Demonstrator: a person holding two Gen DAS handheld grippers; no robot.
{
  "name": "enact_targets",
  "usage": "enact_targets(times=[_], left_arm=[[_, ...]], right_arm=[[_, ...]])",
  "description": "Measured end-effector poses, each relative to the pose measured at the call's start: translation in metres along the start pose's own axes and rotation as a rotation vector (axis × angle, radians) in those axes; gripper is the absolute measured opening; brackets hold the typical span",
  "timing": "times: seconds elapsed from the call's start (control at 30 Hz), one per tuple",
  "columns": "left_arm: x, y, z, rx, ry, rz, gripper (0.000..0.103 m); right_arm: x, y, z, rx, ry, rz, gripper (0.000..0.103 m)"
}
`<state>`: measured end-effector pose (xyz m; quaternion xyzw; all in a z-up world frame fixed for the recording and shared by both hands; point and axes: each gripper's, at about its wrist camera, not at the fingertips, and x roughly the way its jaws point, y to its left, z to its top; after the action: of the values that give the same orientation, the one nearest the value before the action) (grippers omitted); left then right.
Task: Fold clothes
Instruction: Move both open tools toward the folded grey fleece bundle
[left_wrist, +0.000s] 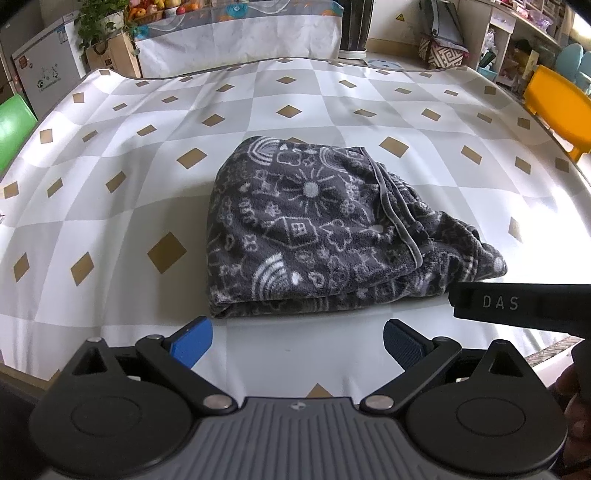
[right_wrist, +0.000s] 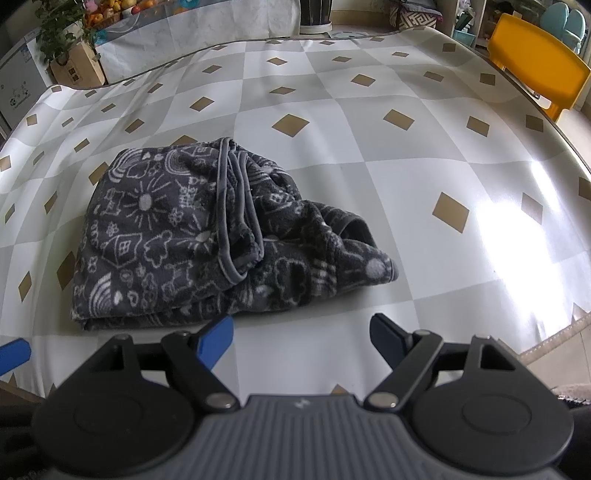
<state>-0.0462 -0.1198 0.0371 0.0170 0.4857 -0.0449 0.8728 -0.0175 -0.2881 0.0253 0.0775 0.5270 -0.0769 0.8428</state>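
Both the left gripper (left_wrist: 297, 341) and right gripper (right_wrist: 301, 338) hang wide open and empty below the mostly folded dark blanket (left_wrist: 325, 232) at frame centre, whose loose right end looks to need gripping and tucking next

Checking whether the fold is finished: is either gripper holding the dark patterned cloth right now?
No, the cloth lies free on the table while both grippers hover open, short of it.

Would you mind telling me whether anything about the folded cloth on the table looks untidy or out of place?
Yes: the dark patterned cloth is folded squarely on its left side, but its right end is bunched and rumpled, with the grey hem curling loosely across the top instead of lying flat.
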Motion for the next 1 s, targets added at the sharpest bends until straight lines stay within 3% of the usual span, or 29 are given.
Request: enact_targets(times=[0.6,1.0], left_arm=[[0.005,-0.001,0.009,0.053,-0.007,0.072,0.099],[0.013,0.007,0.011,0.004,0.014,0.04,0.099]], right_arm=[[0.003,-0.005,0.0,0.054,0.022,0.047,0.08],[0.005,-0.003,0.0,0.066,0.006,0.04,0.08]])
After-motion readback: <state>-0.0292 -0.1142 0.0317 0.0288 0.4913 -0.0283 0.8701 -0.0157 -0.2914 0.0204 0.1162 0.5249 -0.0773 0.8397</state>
